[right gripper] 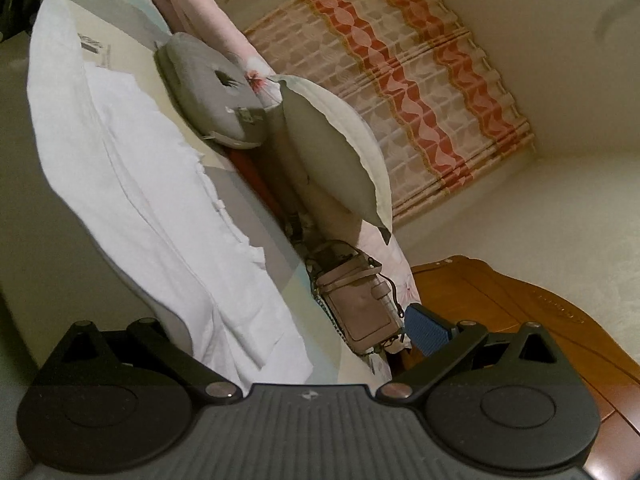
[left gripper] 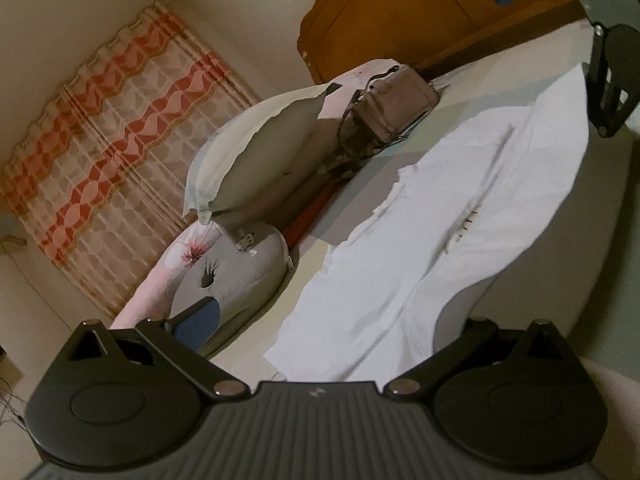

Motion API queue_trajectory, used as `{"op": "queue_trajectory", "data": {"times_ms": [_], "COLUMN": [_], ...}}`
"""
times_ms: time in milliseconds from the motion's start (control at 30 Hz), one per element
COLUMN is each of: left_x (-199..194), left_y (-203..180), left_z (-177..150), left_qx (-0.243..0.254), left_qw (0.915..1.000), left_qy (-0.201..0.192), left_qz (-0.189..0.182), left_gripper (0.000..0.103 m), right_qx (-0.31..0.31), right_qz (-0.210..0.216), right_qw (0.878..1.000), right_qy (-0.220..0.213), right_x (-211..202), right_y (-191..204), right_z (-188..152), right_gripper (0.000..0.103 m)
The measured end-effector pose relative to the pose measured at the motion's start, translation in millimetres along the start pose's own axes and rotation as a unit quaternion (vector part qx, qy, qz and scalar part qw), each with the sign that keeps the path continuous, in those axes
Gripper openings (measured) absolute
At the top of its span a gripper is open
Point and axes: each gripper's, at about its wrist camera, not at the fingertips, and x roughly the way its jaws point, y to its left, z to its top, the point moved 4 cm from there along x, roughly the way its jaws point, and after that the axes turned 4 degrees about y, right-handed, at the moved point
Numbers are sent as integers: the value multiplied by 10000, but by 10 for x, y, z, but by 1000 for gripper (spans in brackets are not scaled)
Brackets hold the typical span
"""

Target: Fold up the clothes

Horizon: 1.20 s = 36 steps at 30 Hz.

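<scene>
A white garment [left gripper: 452, 216] lies spread and rumpled on the bed, with a small label near its middle. In the left wrist view my left gripper [left gripper: 336, 320] hovers at its near end, jaws spread wide. One blue pad [left gripper: 198, 316] shows; the other fingertip is hidden by the cloth's edge. My right gripper [left gripper: 596, 40] appears at the garment's far corner. In the right wrist view the same garment [right gripper: 152, 184] stretches away to the left. My right gripper [right gripper: 288, 332] is open, one blue pad [right gripper: 426, 330] showing. Nothing is between either pair of fingers.
Along the bed's far side lie a grey cushion [left gripper: 236, 268], a pale pillow [left gripper: 260, 152] and a pinkish handbag [left gripper: 396, 104] on a floral cover. A wooden headboard [right gripper: 500, 300] stands at the bed's end. A patterned orange curtain [right gripper: 420, 92] covers the wall.
</scene>
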Motion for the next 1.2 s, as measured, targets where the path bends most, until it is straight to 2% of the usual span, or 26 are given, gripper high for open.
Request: {"op": "queue_trajectory", "data": {"times_ms": [367,467,633,767,1000,1200], "left_x": [831,1096,1495,1692,1708,1455], "left_y": [267,327,340,285,348,476], "left_z": [176,192,138,20,-81,-20], "left_qx": [-343,-512,-764,-924,-1428,-1522], "left_qw": [9993,9983,9953,9919,9798,9770], "left_qy": [121,256,538,737,1091,991], "left_qz": [9,-72,-249,-458,-879,-1119], "left_gripper": [103,103,103,103,102,102], "right_qx": [2,64,231,500,998,1542], "right_qz": [65,150,452,853,1583,2181], "right_qw": [10000,9999,9984,9938,9777,9584], "right_qy": [-19,48,259,507,955,1002], "right_x": [797,1063,1468,1602,1781,1574], "right_y": [-163,-186,-124,-116,-113,-394], "right_z": [171,224,228,165,46,3], "right_gripper": [103,103,103,103,103,103]}}
